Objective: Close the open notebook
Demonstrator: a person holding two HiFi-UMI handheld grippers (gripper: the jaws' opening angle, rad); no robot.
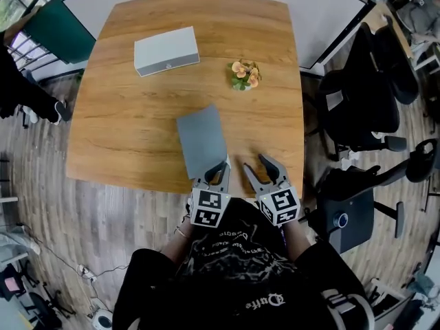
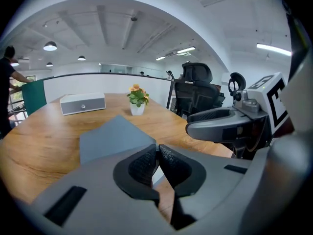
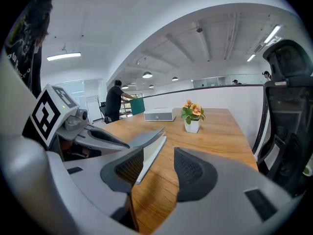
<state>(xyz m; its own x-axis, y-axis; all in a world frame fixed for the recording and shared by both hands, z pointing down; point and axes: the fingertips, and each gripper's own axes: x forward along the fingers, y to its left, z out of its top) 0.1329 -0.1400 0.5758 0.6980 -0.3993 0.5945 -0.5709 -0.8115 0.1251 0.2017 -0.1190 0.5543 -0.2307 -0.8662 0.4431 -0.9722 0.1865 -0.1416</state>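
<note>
The grey notebook [image 1: 201, 141] lies at lower centre near the table's [image 1: 137, 129] front edge, its cover almost down on the pages. It looks light, with a thin, bendy cover best pressed at its free edge. The left hand-held gripper [image 1: 221, 166], jaws together and empty, is at its near corner. The right hand-held gripper [image 1: 254, 163] gapes empty just beside.

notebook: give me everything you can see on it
The notebook is a thin rectangle with a plain matte grey cover and white pages. It lies slightly skewed on the wooden table, near the person's edge. In the right gripper view the cover stands tilted just above the pages, not quite shut. The left gripper, fingers together, appears to pinch its near corner; the right gripper is open beside it.
</note>
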